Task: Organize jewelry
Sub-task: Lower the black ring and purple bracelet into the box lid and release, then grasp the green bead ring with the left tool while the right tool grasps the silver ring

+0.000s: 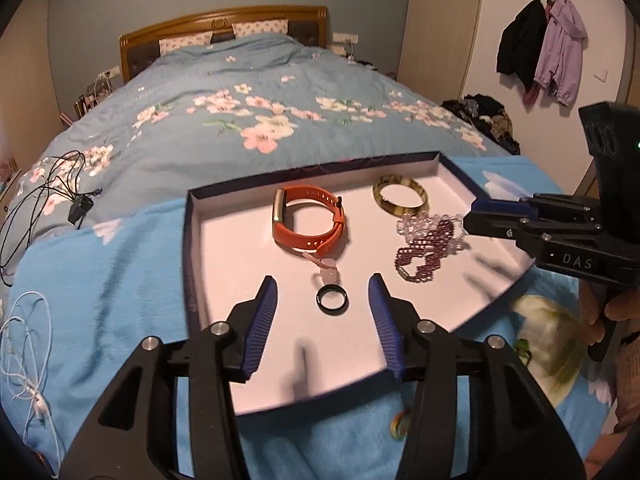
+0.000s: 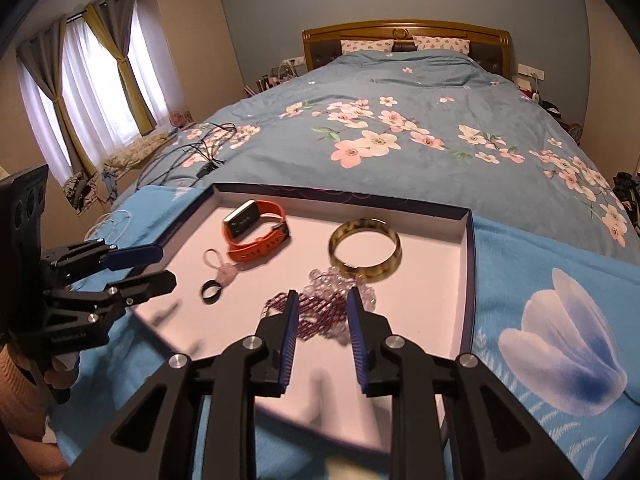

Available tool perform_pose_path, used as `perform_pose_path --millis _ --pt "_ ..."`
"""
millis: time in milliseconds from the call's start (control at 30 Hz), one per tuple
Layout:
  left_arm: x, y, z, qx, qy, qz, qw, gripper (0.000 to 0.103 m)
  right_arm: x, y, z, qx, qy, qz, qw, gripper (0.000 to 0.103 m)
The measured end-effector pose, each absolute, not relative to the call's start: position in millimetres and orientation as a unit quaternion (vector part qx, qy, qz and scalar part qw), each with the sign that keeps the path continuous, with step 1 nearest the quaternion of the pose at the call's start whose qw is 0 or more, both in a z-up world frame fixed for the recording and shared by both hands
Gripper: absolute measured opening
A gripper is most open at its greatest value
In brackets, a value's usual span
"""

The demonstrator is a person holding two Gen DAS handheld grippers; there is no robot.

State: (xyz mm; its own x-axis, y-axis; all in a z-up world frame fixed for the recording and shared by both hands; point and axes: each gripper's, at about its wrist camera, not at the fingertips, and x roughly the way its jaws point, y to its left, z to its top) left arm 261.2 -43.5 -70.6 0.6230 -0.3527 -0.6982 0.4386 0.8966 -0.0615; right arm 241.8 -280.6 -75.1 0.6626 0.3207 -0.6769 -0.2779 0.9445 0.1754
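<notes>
Both tongs are hovering over a shallow white-lined tray (image 1: 192, 240) that is lying on a blue floral blanket (image 2: 540, 280) at the foot of a bed (image 1: 240, 80).

Left tongs (image 1: 322, 292): the jaws are standing open with nothing between the pads. They are hanging above the near part of the tray, and in the left wrist view a black ring (image 1: 333, 300) is lying on the tray floor in line with the gap, below the fingertips and not touched by them.

Right tongs (image 2: 322, 312): the jaws are standing partly open and are gripping nothing. They are pointing down at a dark red beaded bracelet (image 2: 316, 316), which is lying heaped on the tray floor and touching a clear beaded bracelet (image 2: 340, 284).

Remaining tray contents:
- An orange smartwatch (image 1: 308, 220) is resting toward the far left part of the tray.
- A pale pink charm (image 1: 330, 272) on a short loop is lying between the smartwatch and the black ring.
- An amber bangle (image 1: 400, 198) is lying flat toward the far right, just beside the clear beaded bracelet.

A hand (image 1: 600, 312) is holding the right tongs' grip at the right edge of the left wrist view.
</notes>
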Motion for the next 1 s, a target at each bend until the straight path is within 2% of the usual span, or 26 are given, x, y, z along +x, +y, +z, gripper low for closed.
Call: perform_pose_path --millis 200,600,1000 --pt "228 -28 -62 0.055 0.359 -0.230 0.903 0.050 208 -279 -64 0.026 0.359 0.181 0.915 0.030" --pt "172 -30 -90 0.073 0.387 -0.256 0.883 0.050 150 -280 -91 0.019 0.399 0.180 0.899 0.031" --pt "163 -38 -104 0.082 0.407 -0.257 0.873 0.050 130 -279 -113 0.039 0.419 0.170 0.891 0.031"
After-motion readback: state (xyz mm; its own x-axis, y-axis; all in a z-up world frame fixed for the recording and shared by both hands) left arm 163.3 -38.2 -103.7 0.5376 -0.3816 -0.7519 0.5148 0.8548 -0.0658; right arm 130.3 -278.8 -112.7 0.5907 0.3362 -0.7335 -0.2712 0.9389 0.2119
